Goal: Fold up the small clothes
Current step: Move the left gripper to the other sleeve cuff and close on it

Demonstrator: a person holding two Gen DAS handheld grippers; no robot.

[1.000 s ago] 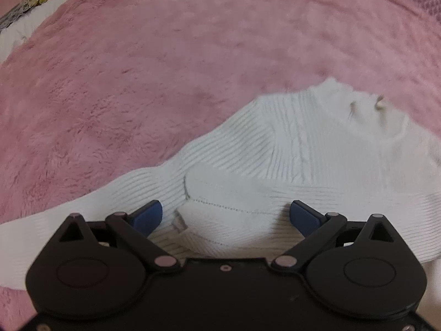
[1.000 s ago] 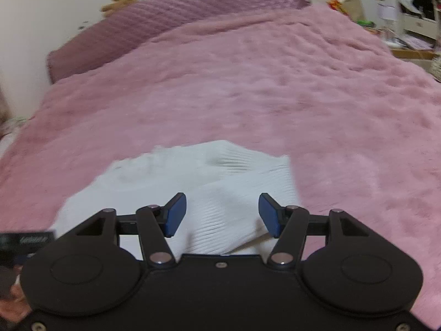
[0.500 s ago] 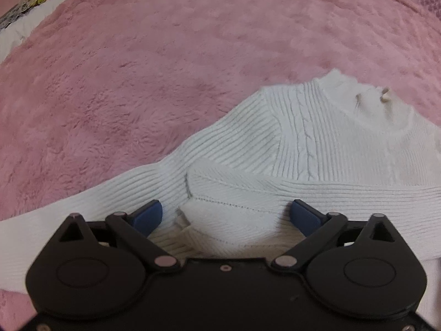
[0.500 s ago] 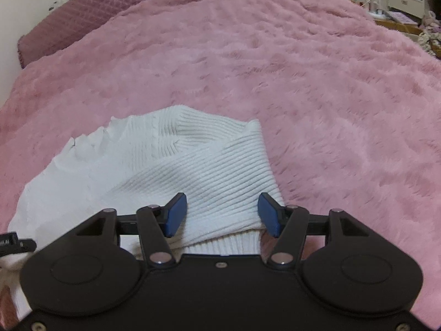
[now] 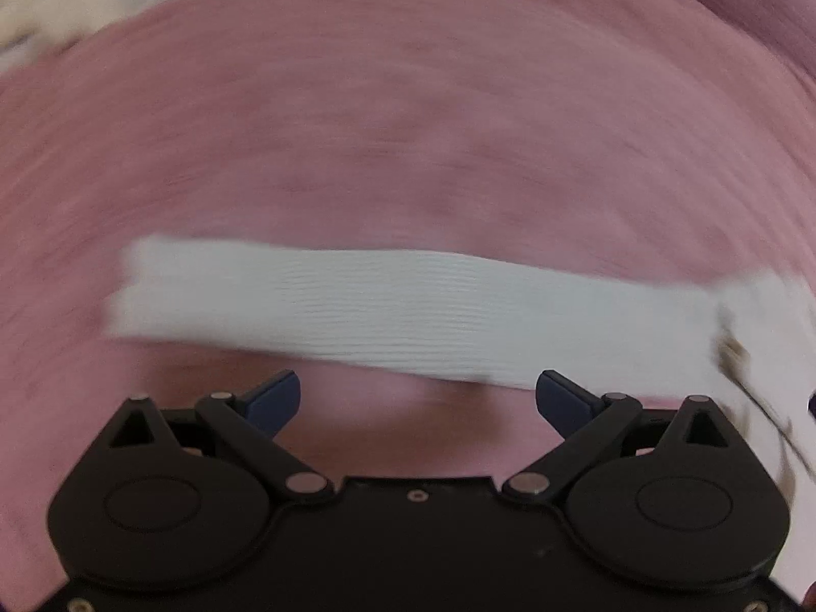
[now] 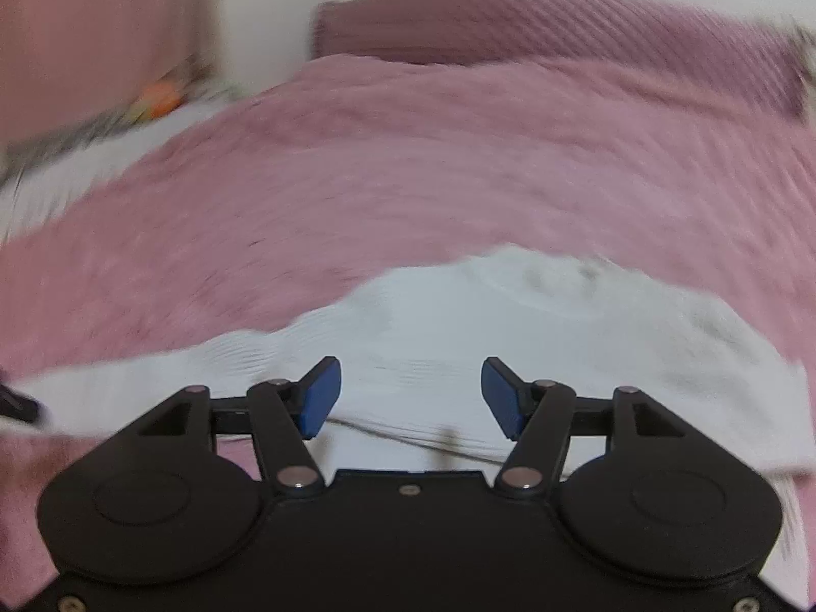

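Left-wrist view, blurred throughout. Black hand-held left gripper with blue pads (image 5: pixel 417 398): jaws spread wide, nothing between them, only pink cover showing in the gap. White ribbed-knit sleeve (image 5: pixel 398 313): laid flat as a long band on the plush pink bedspread (image 5: pixel 408 127), just beyond the fingertips toward 12 o'clock; free end out at 10 o'clock, joined to the sweater body at 3 o'clock; long axis crosswise to the line of the fingers, so a pinch would meet the near edge broadside. Not touched by either pad. Right-wrist view, likewise smeared. Black hand-held right gripper with blue pads (image 6: pixel 410 395): jaws at a middling spread, nudged slightly wider in the last half-second, empty; knit visible behind the gap, no fabric caught between pads. White cable-knit child's sweater body (image 6: pixel 535 326): spread on the bedspread from 9 o'clock round to 3 o'clock of that gripper, collar toward 1 o'clock; contact with the cloth not determinable. Mauve quilted headboard cushion (image 6: pixel 561 25) at 12 o'clock, far end of bed. Judgement: left tool the nearer to the outstretched sleeve, right tool the nearer to the body; sleeve not yet folded inward; likely next grasp on the sleeve's near edge or cuff end.
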